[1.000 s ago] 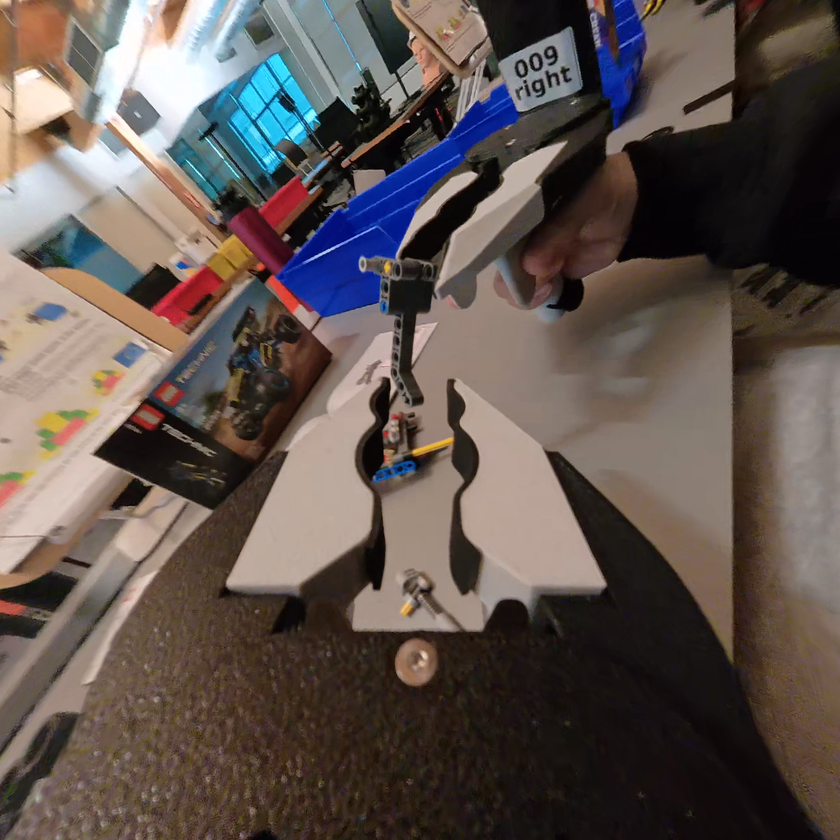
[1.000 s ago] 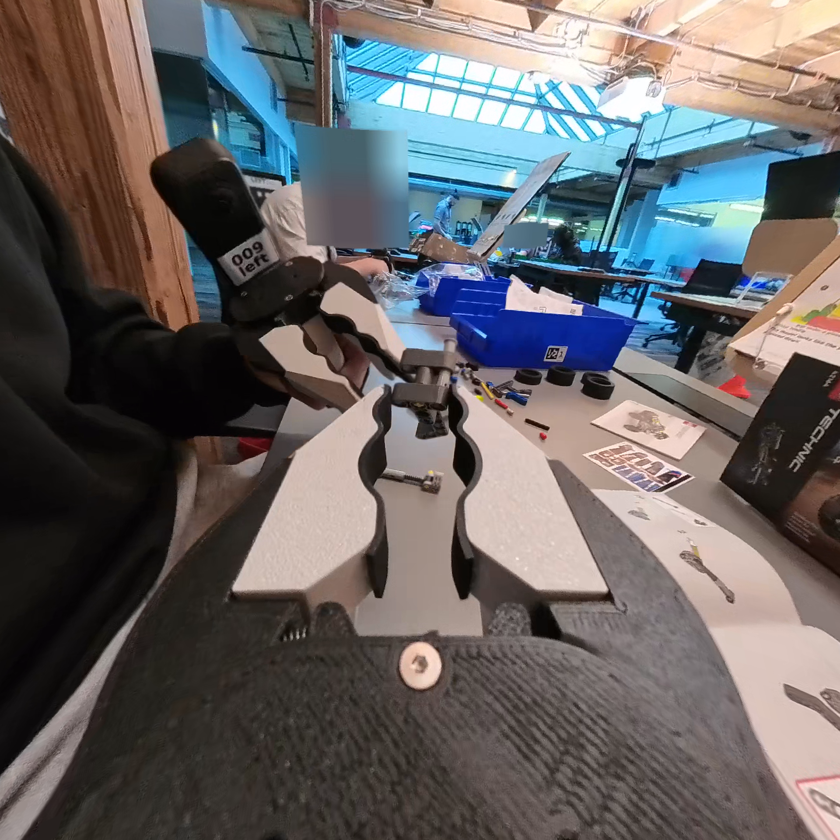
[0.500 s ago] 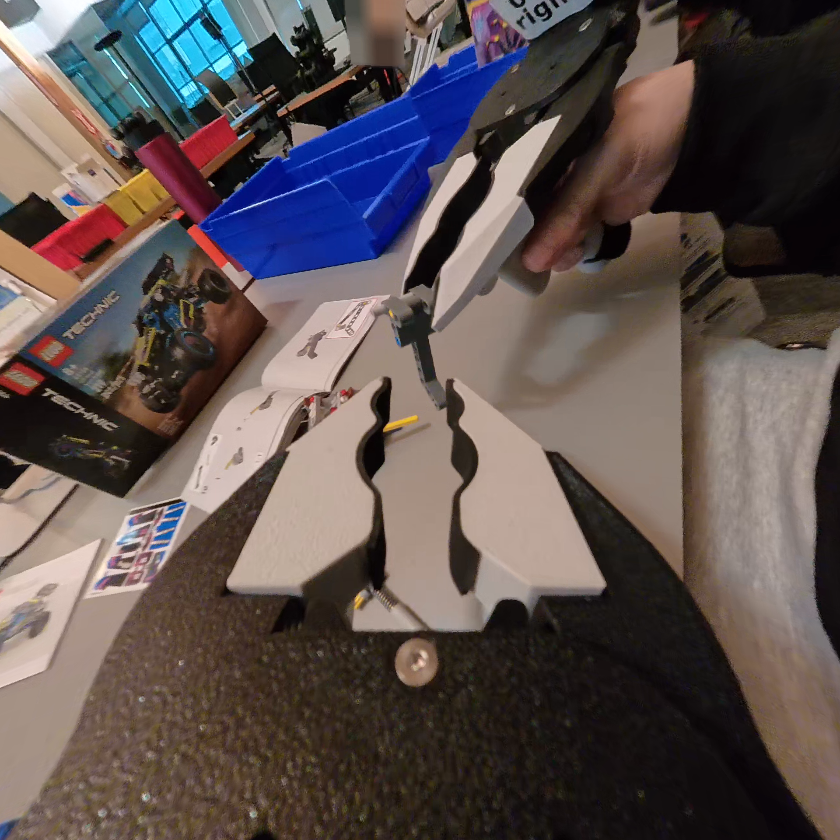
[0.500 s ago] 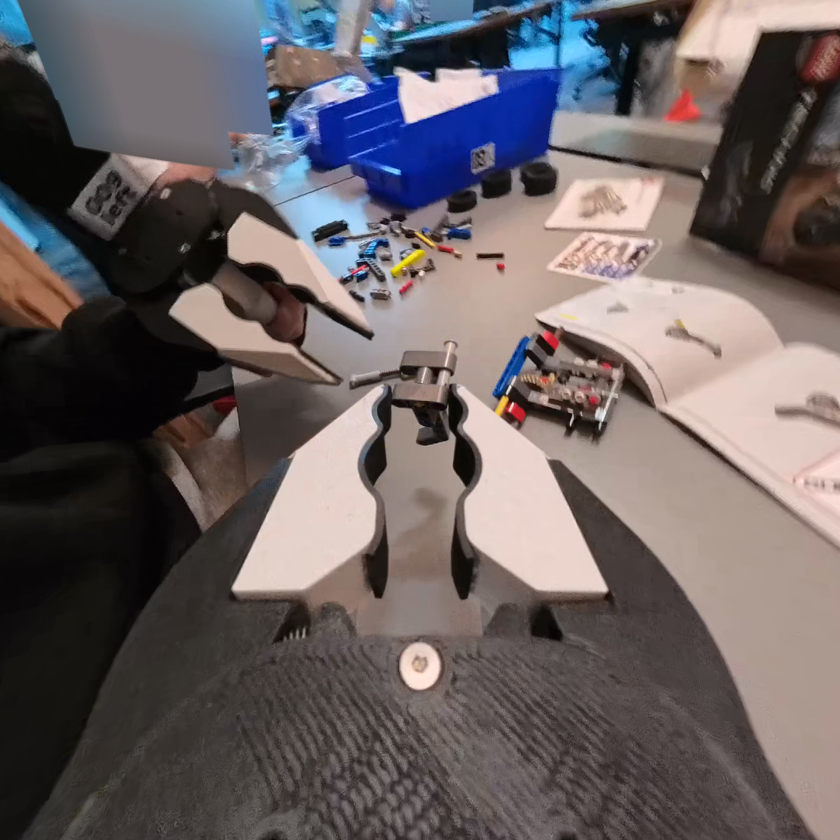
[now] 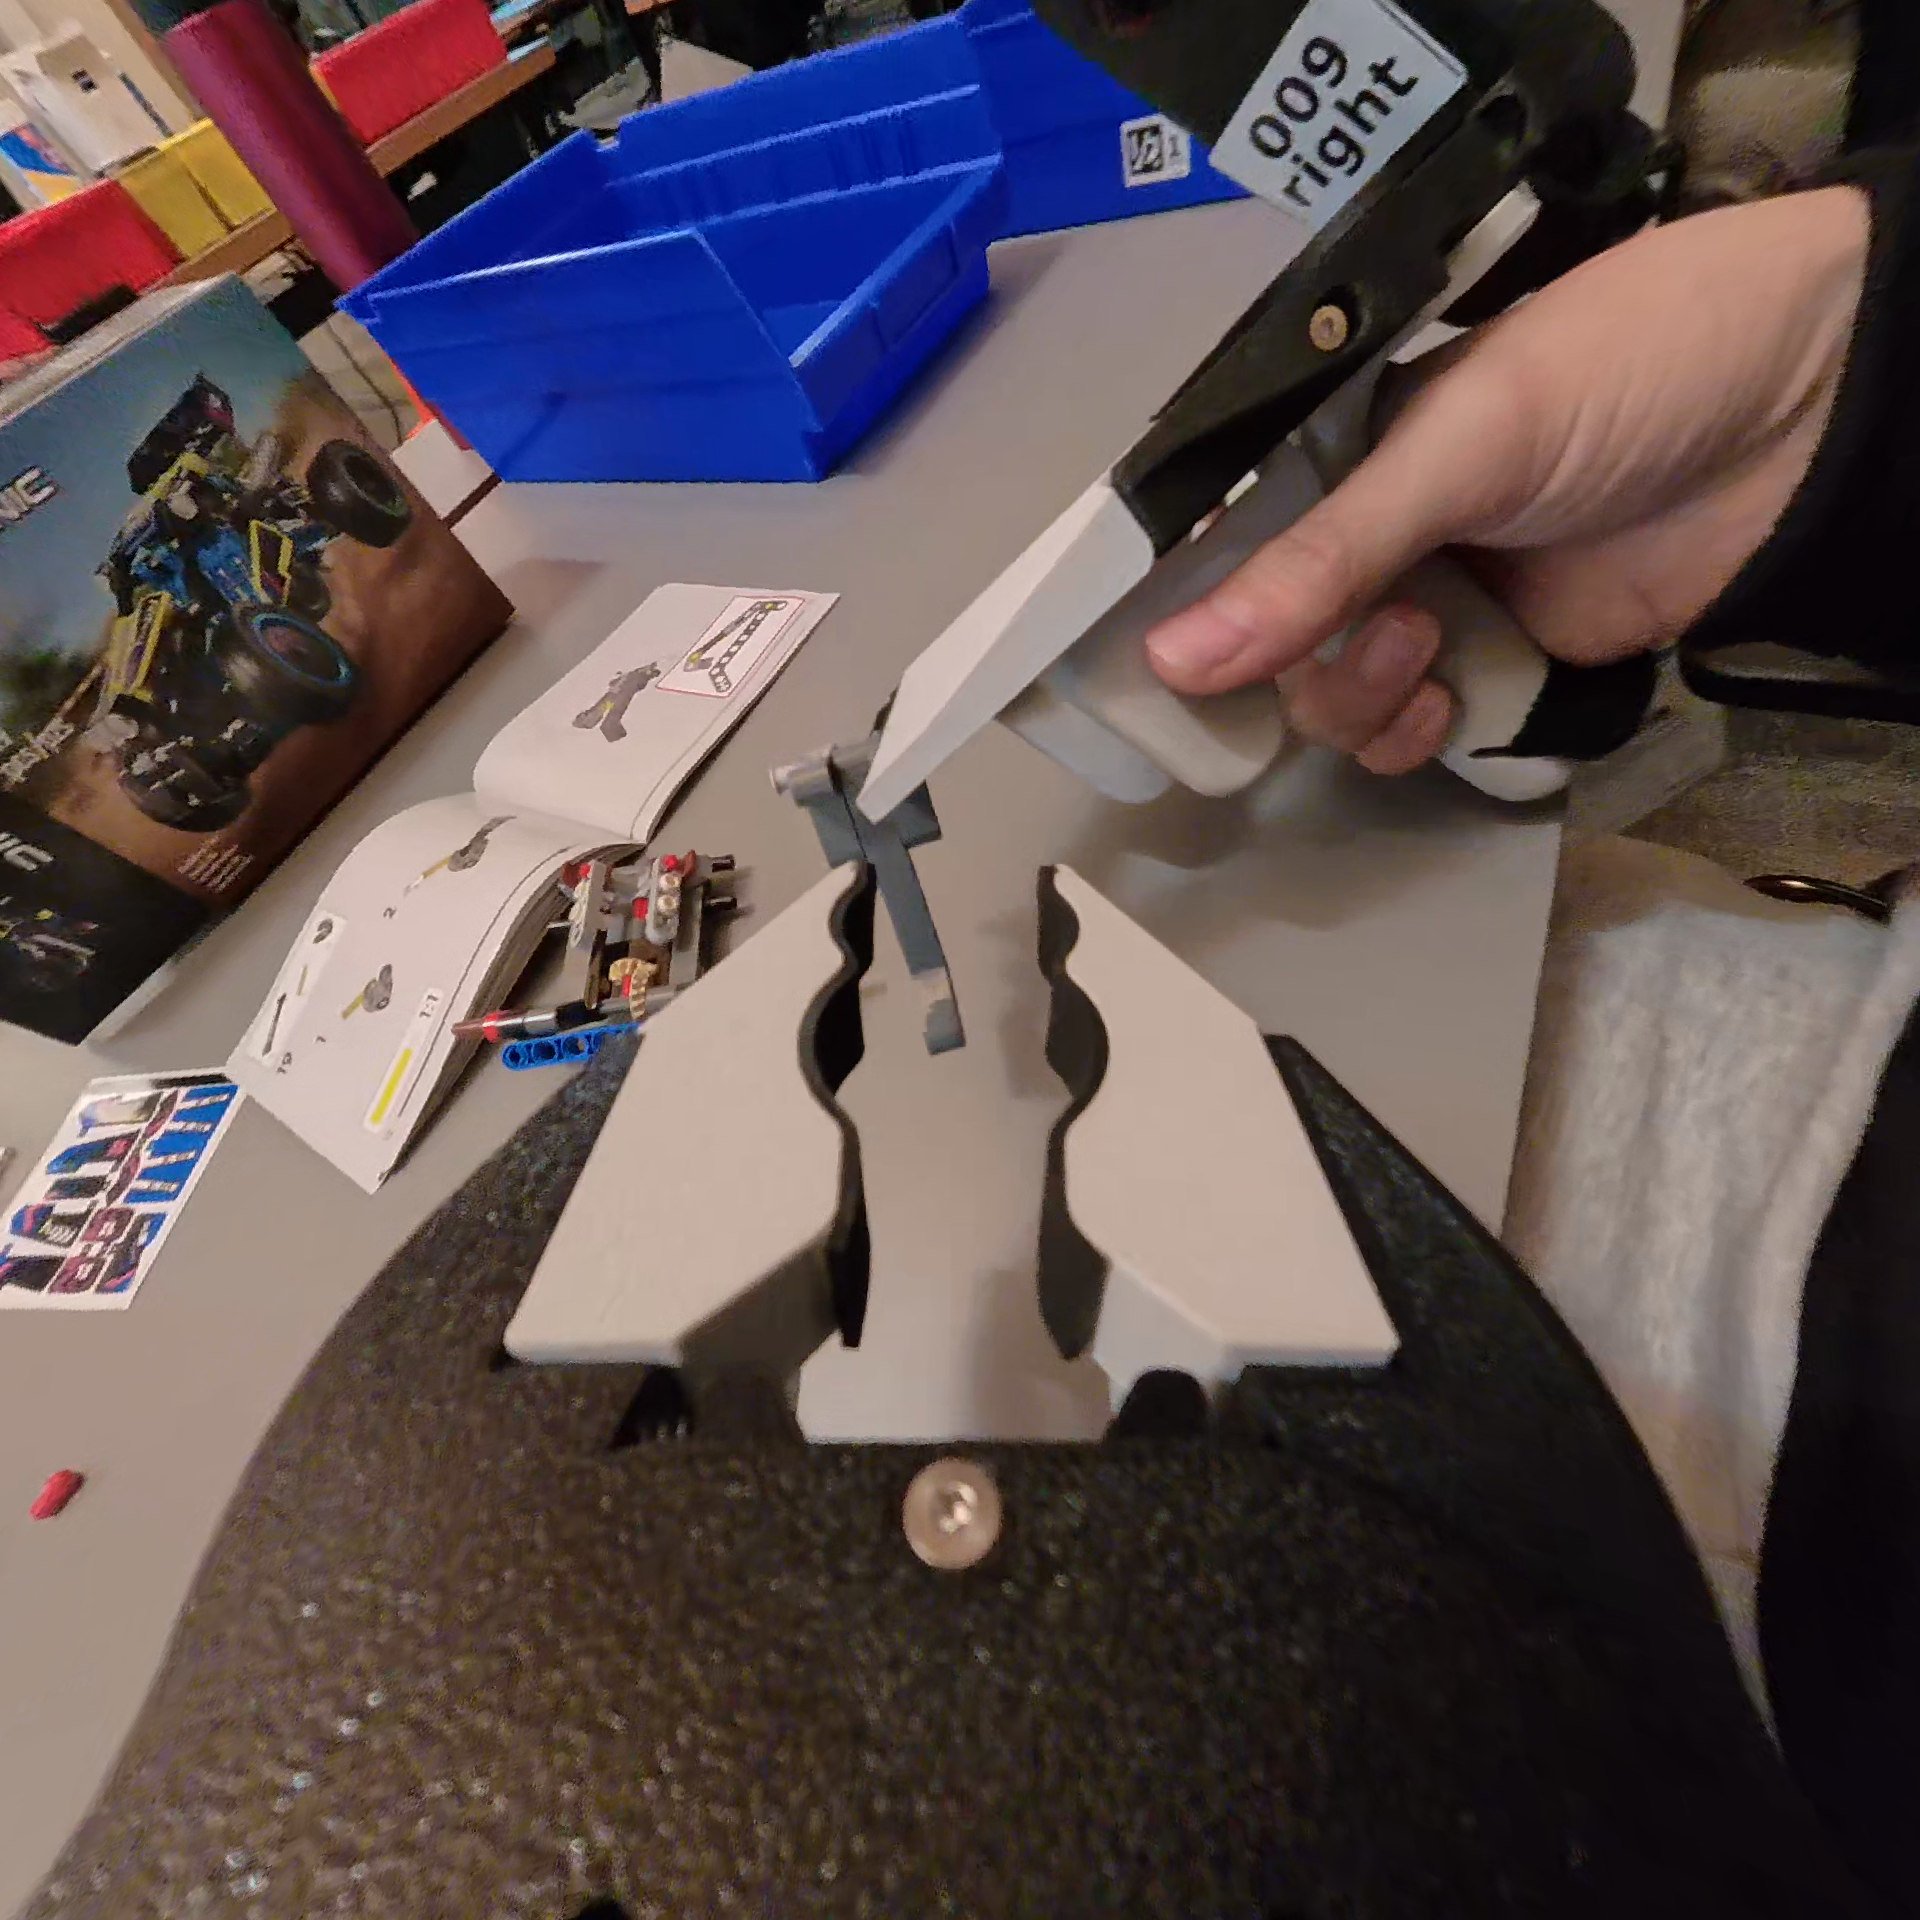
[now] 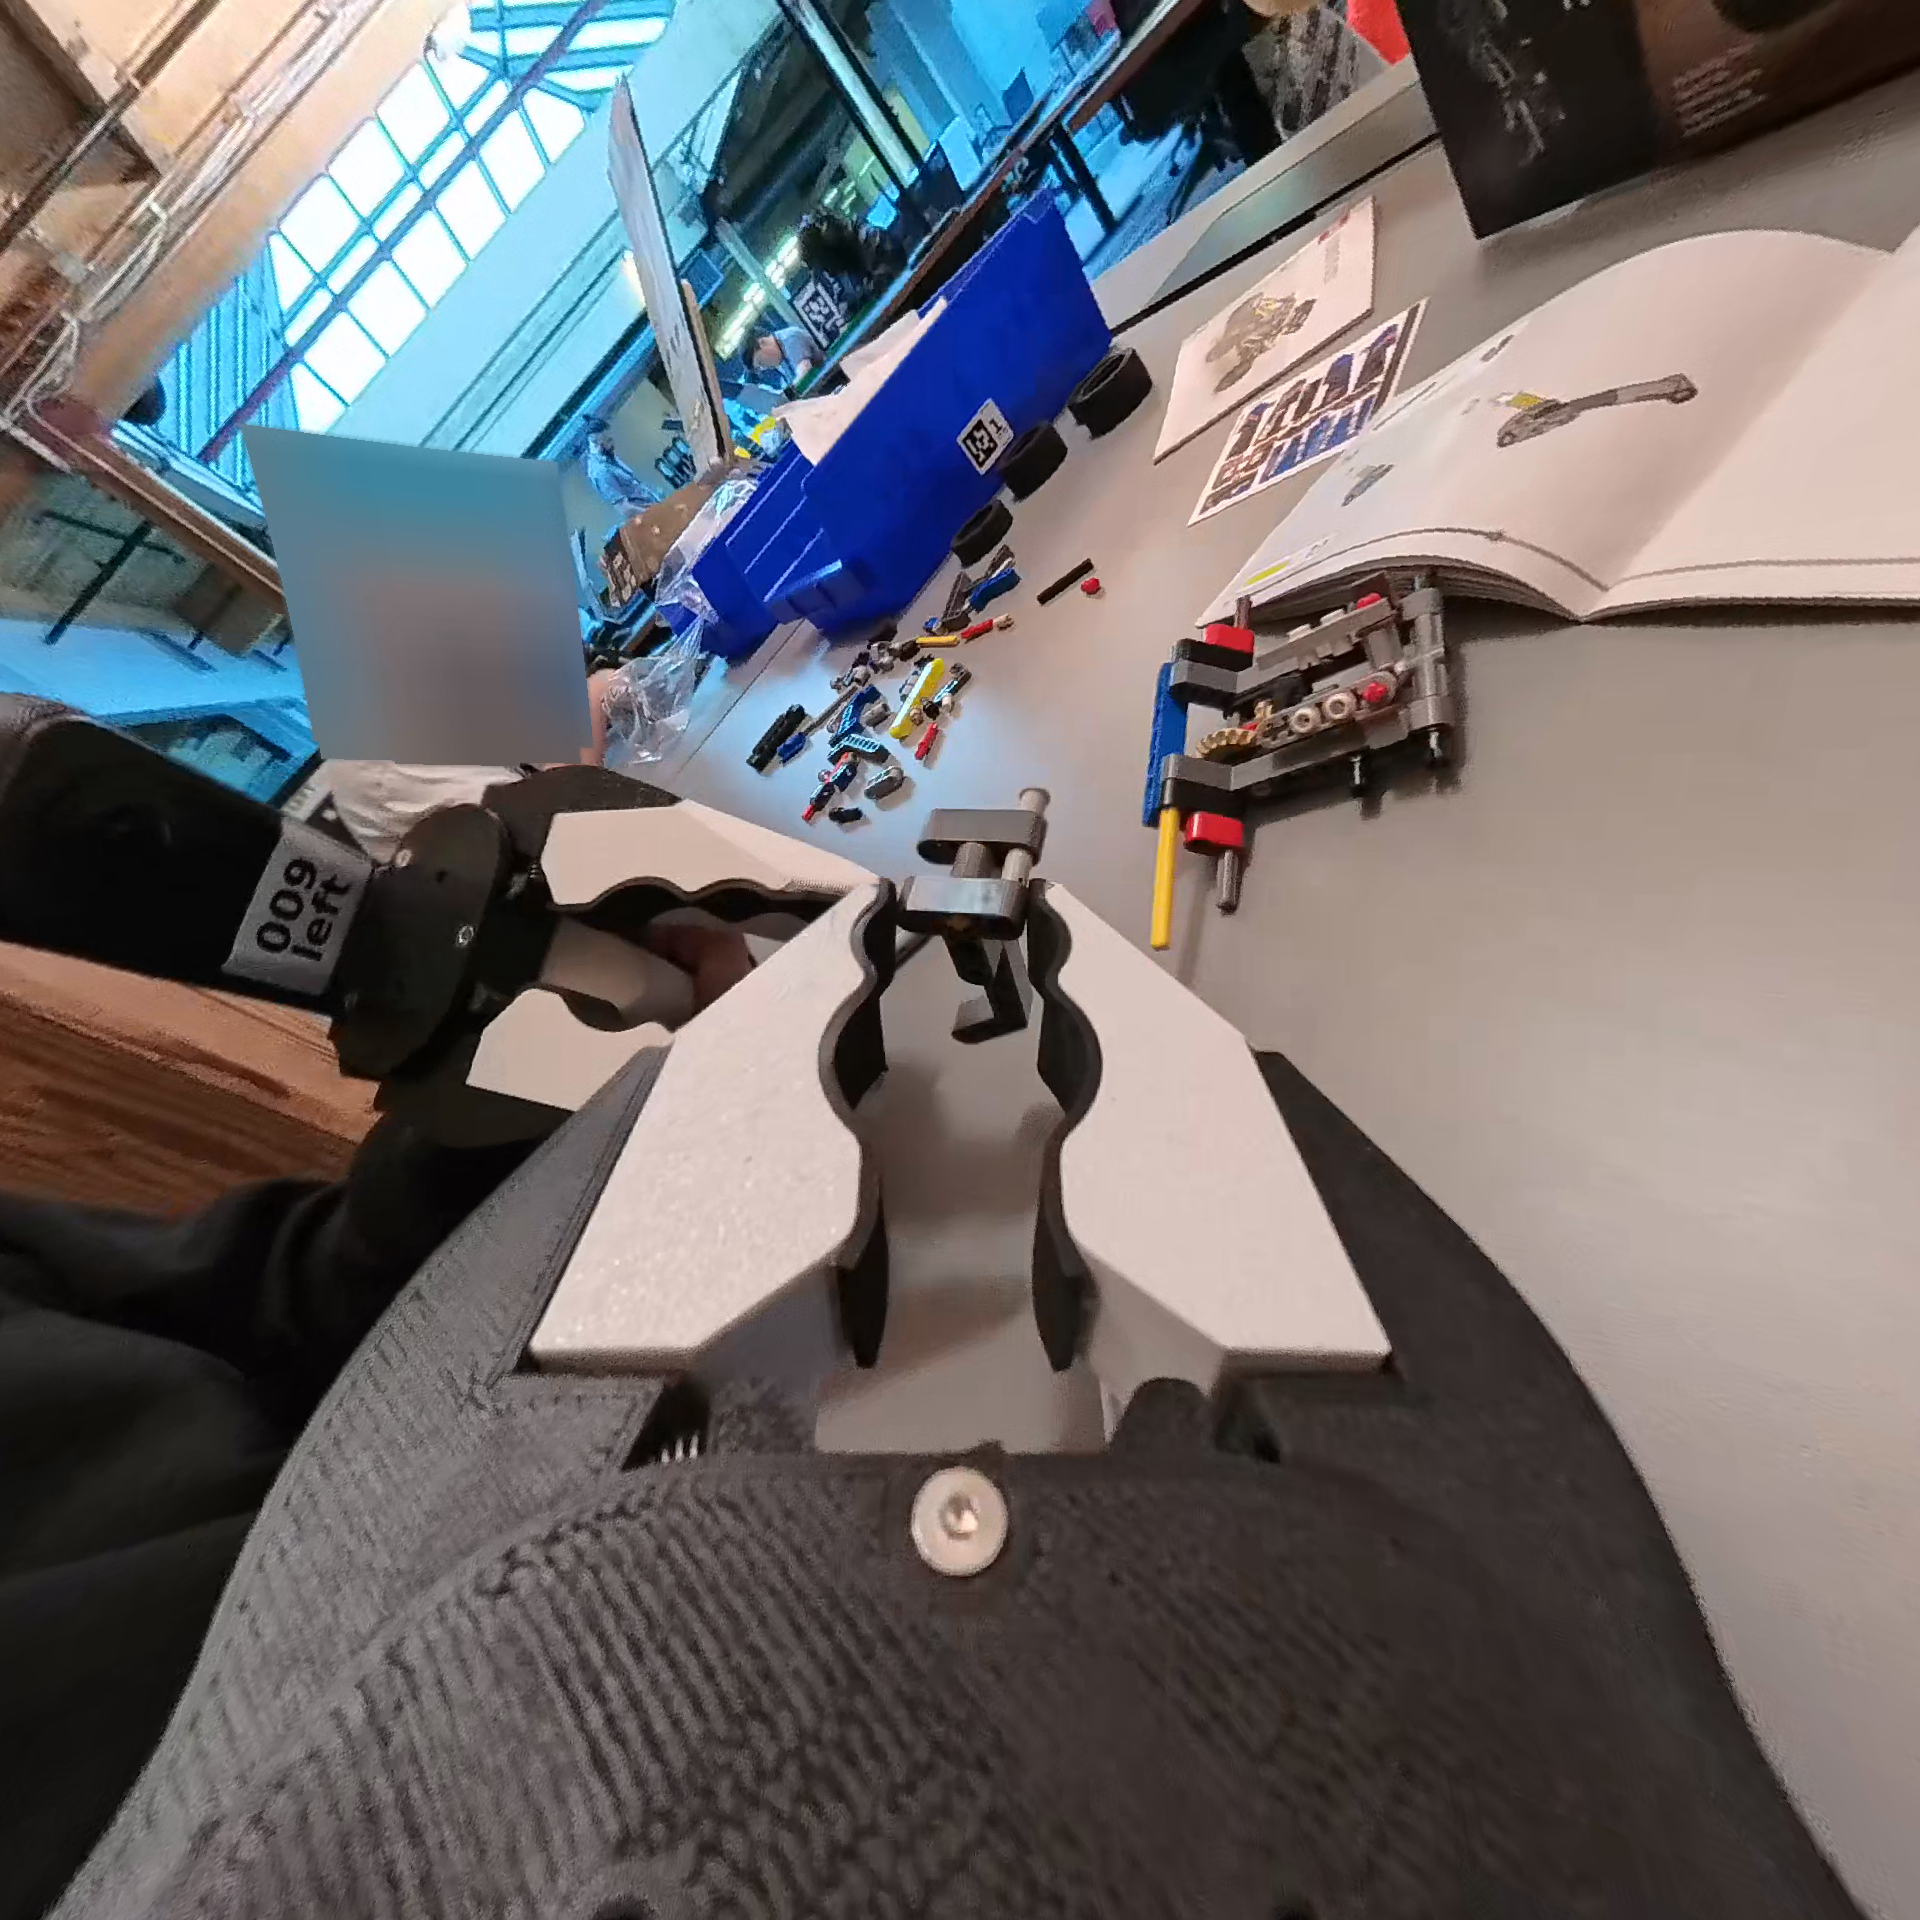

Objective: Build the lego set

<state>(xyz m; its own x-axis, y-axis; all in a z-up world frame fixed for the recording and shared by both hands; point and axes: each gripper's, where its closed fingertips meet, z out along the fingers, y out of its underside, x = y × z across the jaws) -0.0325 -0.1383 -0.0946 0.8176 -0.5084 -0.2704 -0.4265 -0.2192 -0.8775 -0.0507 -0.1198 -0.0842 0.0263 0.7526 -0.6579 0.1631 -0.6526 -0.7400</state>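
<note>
My right gripper [image 6: 961, 904] is shut on a dark grey lego sub-assembly [image 6: 971, 914] of beams and pins, held above the grey table. In the left wrist view the right gripper [image 5: 883, 800] comes in from the upper right in a person's hand, and the grey sub-assembly [image 5: 909, 935] hangs down from it. My left gripper [image 5: 951, 883] is open and empty, and the sub-assembly's lower end hangs between its fingertips without clear contact. It also shows at the left of the right wrist view [image 6: 623, 935]. A partly built chassis [image 5: 644, 925] [image 6: 1320, 707] lies beside the open instruction booklet [image 5: 499, 904] [image 6: 1558, 468].
Loose lego pieces [image 6: 883, 707] and black tyres [image 6: 1112, 390] lie near blue bins [image 6: 894, 499] [image 5: 707, 312]. The lego box [image 5: 187, 582] stands at the left, with a sticker sheet [image 5: 104, 1184] and a small red piece [image 5: 54, 1493] in front of it. Both grippers' tips are close together, under 4 cm apart. The small red piece [image 5: 54, 1493] is about equally far from each gripper, around 25 cm. My right wrist view [image 6: 1092, 587] looks at it from another angle.
Both grippers have swung lower over the table. The right gripper still holds the grey sub-assembly, now lower and between the left gripper's fingertips. The left gripper stays open.
</note>
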